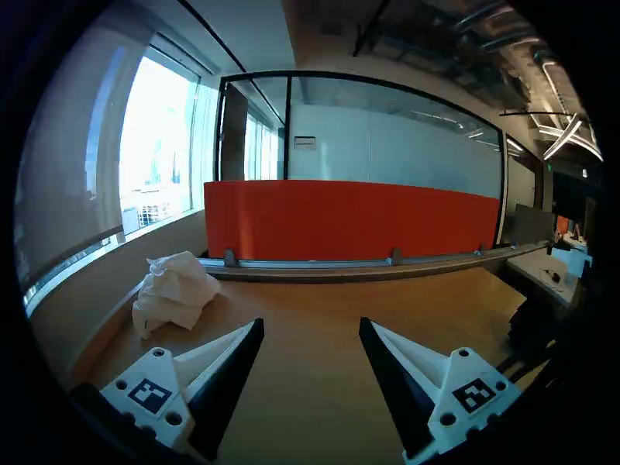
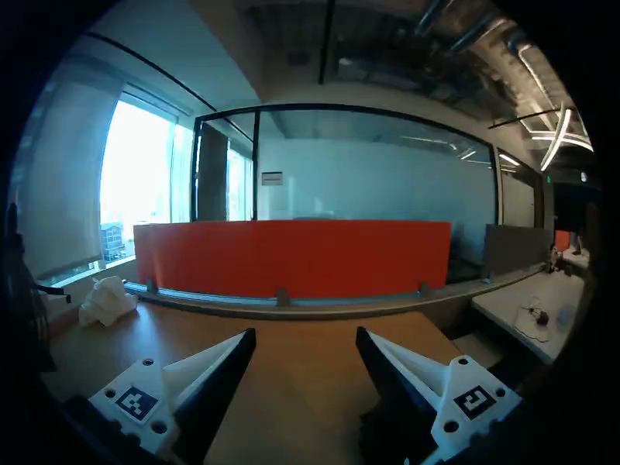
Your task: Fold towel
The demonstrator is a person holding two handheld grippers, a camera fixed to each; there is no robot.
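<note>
The left gripper (image 1: 311, 321) is hovering above the wooden tabletop (image 1: 434, 302) with its two fingers standing wide apart. Nothing is lying between them, and bare wood is showing through the gap. The right gripper (image 2: 305, 331) is hovering over the same tabletop, likewise spread wide and holding nothing.

The towel (image 1: 174, 291) is lying on the tabletop as a crumpled white heap, not spread out and not folded. In the left gripper view it is sitting to the left of the left finger and beyond its tip, close to the tabletop's edge under the window (image 1: 155, 147). Neither finger is touching it. In the right gripper view the towel is appearing smaller and farther off, at the far left, well apart from the right gripper's fingers.

An orange partition (image 1: 349, 221) is standing upright along the far edge of the tabletop, behind the towel and both grippers. Daylight is coming through the window on the left side. A white desk (image 2: 535, 306) is standing to the right of the tabletop, carrying small items that are too small to identify.
</note>
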